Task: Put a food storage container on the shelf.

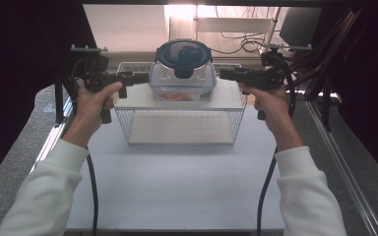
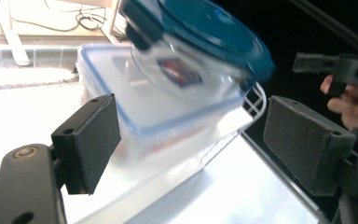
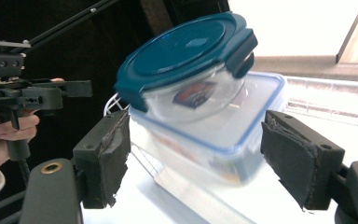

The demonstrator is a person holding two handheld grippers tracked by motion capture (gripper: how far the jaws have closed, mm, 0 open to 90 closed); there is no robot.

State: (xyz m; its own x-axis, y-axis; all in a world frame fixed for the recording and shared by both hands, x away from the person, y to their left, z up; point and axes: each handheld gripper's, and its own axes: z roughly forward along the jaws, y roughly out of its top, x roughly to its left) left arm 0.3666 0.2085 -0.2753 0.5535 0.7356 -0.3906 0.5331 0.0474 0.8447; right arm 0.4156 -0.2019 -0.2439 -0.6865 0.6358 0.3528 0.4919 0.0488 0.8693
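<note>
A round glass bowl (image 1: pixel 183 59) with a dark blue lid sits on a clear rectangular box (image 1: pixel 182 84), on a white board across a wire basket (image 1: pixel 181 125) on the bench. The left claw (image 1: pixel 140 77) and the right claw (image 1: pixel 225 73) flank the box, both spread wide and empty.

You have two grippers, the left gripper (image 1: pixel 128 78) and the right gripper (image 1: pixel 226 73), one in each hand. Between them you have two containers (stacked): one rectangular tub (image 1: pixel 182 84) with a blue-edged lid, and one round glass bowl (image 1: pixel 184 58) with a dark teal lid. One wire basket (image 1: pixel 177 123) sits on your one desk (image 1: pixel 177 187).
</note>
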